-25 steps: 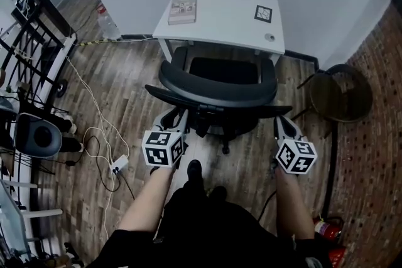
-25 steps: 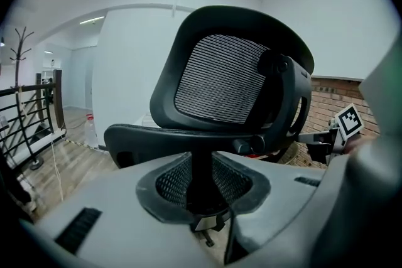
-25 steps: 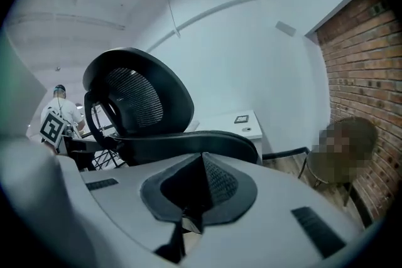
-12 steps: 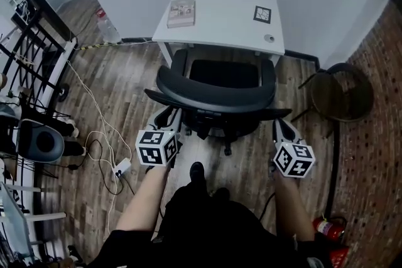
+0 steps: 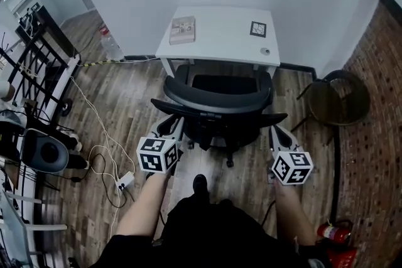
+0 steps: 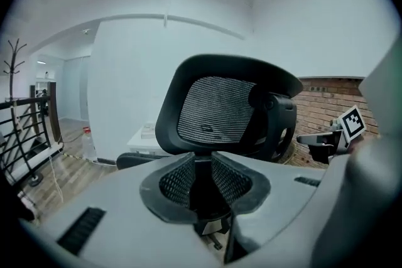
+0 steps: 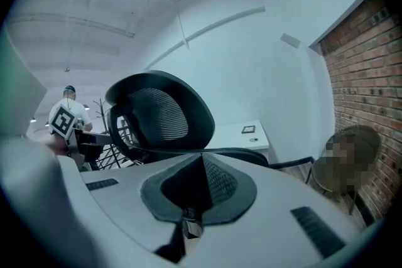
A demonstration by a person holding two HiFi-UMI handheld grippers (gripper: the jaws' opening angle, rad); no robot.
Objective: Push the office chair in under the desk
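Note:
The black office chair [image 5: 217, 100] stands at the white desk [image 5: 220, 41], its seat reaching under the front edge and its mesh backrest [image 6: 220, 113] facing me. My left gripper [image 5: 171, 128] is just behind the chair's left armrest [image 5: 164, 107]. It is open, with nothing between the pads [image 6: 229, 182]. My right gripper [image 5: 276, 133] sits just behind the right armrest [image 5: 274, 116]. It is shut on nothing, its pads [image 7: 217, 179] meeting in front of the backrest [image 7: 160, 116]. I cannot tell whether either gripper touches the chair.
A book [image 5: 183, 29], a square marker [image 5: 258, 29] and a small round object [image 5: 266, 51] lie on the desk. A round brown stool [image 5: 339, 97] stands by the brick wall at right. Cables and a power strip [image 5: 122, 182] lie on the floor at left, near a black rack [image 5: 31, 53].
Both grippers have lifted slightly behind the chair. The head view has shifted a little. The chair stays at the desk.

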